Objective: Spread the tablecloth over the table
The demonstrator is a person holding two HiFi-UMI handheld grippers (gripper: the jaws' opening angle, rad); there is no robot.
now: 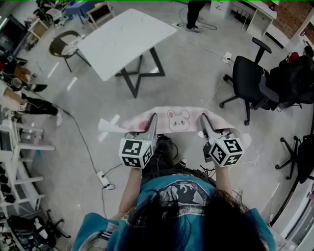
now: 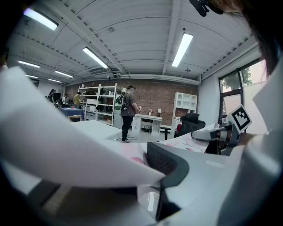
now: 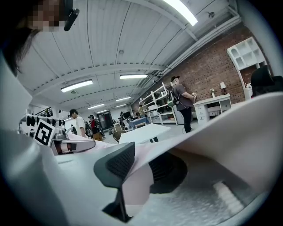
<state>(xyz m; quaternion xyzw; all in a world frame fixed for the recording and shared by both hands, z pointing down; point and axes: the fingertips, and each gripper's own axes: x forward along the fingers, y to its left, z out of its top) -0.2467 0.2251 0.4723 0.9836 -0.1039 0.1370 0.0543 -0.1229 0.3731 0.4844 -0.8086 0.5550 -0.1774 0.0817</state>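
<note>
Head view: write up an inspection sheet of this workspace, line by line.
Surface: white table, bare, ahead of the person.
Job's things: tablecloth with a bunny print, held in the air, not yet on the table.
Clutter: nothing seen on the table.
Grippers: left gripper and right gripper each shut on the tablecloth, one toward each end.
Cables: power strip and cable on the floor.
Surroundings: black office chair at right; person beyond the table.
</note>
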